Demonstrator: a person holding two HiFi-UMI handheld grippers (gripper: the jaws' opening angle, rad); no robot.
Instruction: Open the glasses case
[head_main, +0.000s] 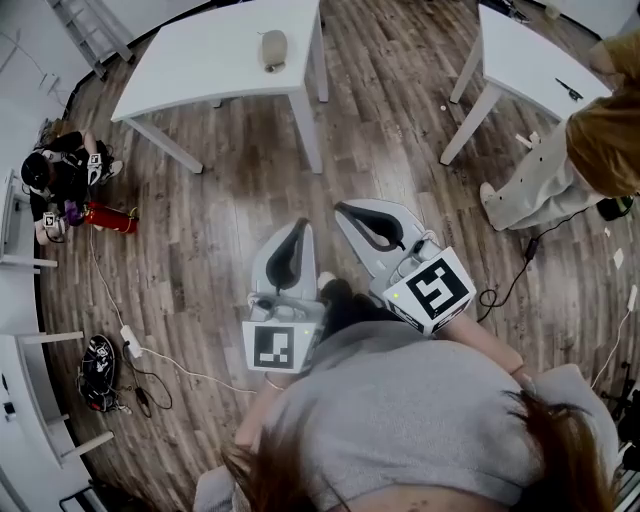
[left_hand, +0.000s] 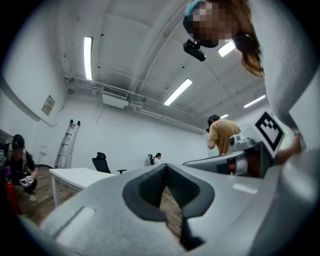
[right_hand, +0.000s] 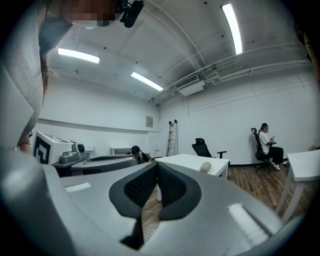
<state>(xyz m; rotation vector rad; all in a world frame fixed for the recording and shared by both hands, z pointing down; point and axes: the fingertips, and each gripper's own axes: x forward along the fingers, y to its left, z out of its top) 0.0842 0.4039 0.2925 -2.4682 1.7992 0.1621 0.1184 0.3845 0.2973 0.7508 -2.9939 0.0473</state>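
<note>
A beige oval glasses case (head_main: 273, 48) lies shut on the white table (head_main: 200, 60) across the room; in the right gripper view the case (right_hand: 205, 167) shows small near the table's (right_hand: 190, 161) end. I hold both grippers close to my body over the wooden floor, far from the case. My left gripper (head_main: 302, 222) is shut with nothing in it, its jaws meeting at the tips (left_hand: 166, 167). Beside it my right gripper (head_main: 340, 207) is also shut and empty (right_hand: 157, 164). They point roughly level towards the tables.
A second white table (head_main: 530, 60) stands at the back right with a person (head_main: 590, 140) next to it. Another person (head_main: 60, 180) sits on the floor at the left by a red extinguisher (head_main: 108, 218). Cables (head_main: 130, 350) trail along the floor on the left.
</note>
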